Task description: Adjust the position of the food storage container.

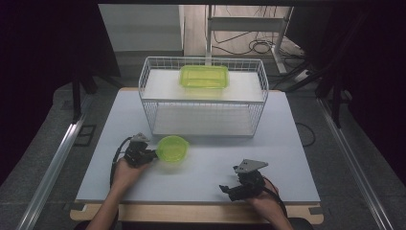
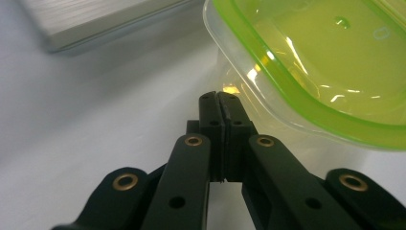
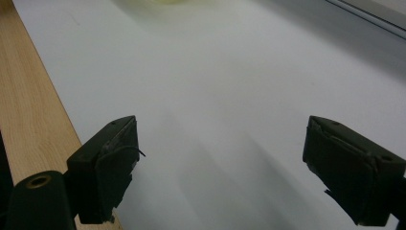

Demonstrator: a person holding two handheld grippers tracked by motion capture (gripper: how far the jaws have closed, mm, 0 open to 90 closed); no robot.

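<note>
The left gripper, jaws pressed together, is touching a round, green-lidded clear plastic container; the right gripper is resting, jaws wide apart, on the white table.

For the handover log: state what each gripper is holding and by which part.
The left gripper is shut at the round green-lidded container's rim; an actual pinch cannot be told. The right gripper is open, holding nothing.

high: above, facing forward-down | gripper views: close, low over table
</note>
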